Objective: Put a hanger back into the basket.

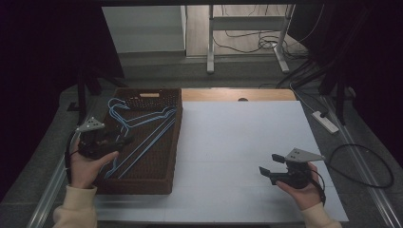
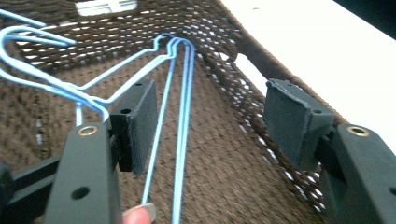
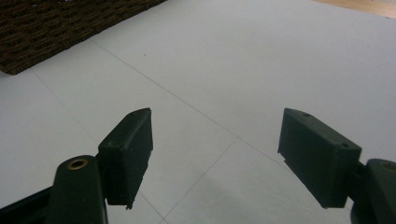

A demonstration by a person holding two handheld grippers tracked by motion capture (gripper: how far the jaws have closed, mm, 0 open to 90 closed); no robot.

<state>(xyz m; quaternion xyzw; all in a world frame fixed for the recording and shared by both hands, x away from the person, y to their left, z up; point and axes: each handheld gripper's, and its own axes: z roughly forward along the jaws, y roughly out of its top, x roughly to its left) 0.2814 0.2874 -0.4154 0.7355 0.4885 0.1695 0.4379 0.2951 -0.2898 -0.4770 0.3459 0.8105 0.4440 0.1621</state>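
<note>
Nearest my lens, the left gripper (image 2: 210,126) has its jaws spread wide, straddling the long wires of the blue hangers (image 2: 180,116), which lie flat in the brown woven basket (image 1: 164,183) at nine o'clock on the table (image 1: 247,142). I judge that spread is there so I can drop over one wire and pinch it. My right gripper (image 1: 268,164) waits at four o'clock over the bare white surface, jaws apart and holding nothing, likely kept clear to receive a hanger.

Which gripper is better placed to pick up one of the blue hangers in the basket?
Left. The left gripper hangs over the basket, jaws open astride the hangers. The right gripper sits over bare table.
</note>
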